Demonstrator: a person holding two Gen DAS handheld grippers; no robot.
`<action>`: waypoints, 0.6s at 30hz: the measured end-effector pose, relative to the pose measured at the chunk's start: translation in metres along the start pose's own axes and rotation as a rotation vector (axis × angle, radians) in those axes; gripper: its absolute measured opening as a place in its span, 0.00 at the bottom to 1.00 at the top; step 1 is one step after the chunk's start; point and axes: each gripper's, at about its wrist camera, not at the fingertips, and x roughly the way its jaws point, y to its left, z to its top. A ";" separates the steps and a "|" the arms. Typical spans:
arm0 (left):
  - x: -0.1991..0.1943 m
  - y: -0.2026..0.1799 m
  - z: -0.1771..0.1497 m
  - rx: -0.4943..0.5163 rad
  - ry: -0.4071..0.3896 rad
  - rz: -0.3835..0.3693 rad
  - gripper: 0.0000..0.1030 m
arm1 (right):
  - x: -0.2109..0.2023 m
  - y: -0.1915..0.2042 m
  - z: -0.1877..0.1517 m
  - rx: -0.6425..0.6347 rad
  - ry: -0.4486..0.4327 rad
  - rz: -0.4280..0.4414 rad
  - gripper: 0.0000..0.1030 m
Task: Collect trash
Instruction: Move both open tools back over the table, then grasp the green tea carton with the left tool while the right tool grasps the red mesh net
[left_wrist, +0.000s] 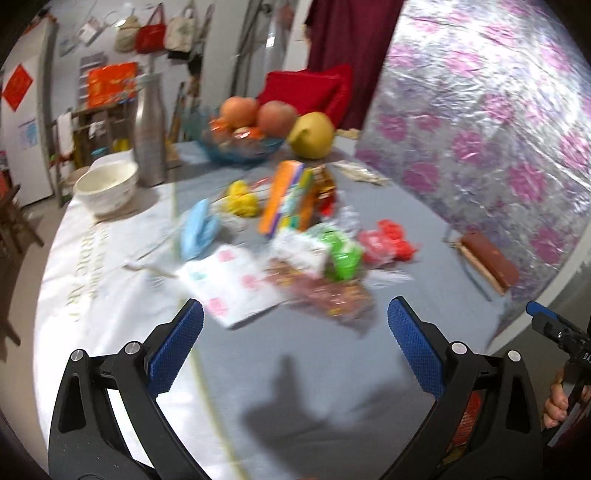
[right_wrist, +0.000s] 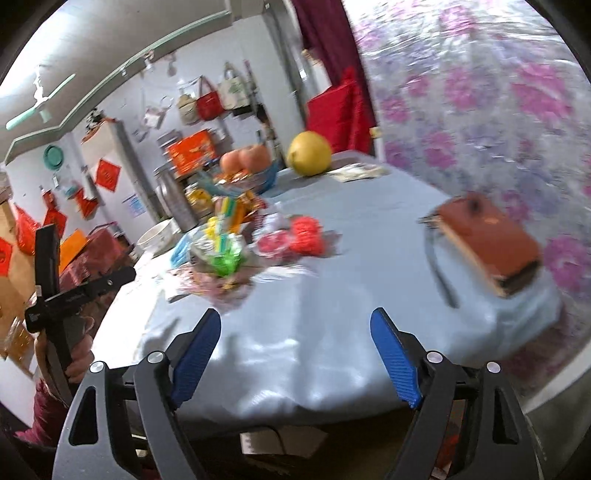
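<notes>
Table (left_wrist: 303, 354) | trash pile (left_wrist: 295, 251) blurred | both claws spread, empty

Wrappers heap (left_wrist: 295, 258): motion-blurred in both views; single pieces run together, printing unreadable. Lettering on the white cloth (left_wrist: 85, 273): smeared, illegible. Fruit bowl (left_wrist: 240, 147): contents under the top fruit indistinct. Brown book (right_wrist: 491, 243): blurred, cover markings unreadable. Right gripper (left_wrist: 554, 325) in the left wrist view: cut off by the frame edge, jaws out of sight. Left gripper's handle (right_wrist: 55, 295) in the right wrist view: fingers hidden.
</notes>
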 end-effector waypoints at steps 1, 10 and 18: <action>0.003 0.006 -0.001 -0.005 0.008 0.010 0.93 | 0.010 0.007 0.001 -0.010 0.012 0.009 0.79; 0.042 0.012 0.012 -0.001 0.091 -0.039 0.93 | 0.062 0.015 0.007 0.006 0.074 0.049 0.79; 0.103 -0.010 0.051 0.108 0.127 -0.098 0.93 | 0.078 -0.005 0.006 0.059 0.107 0.048 0.79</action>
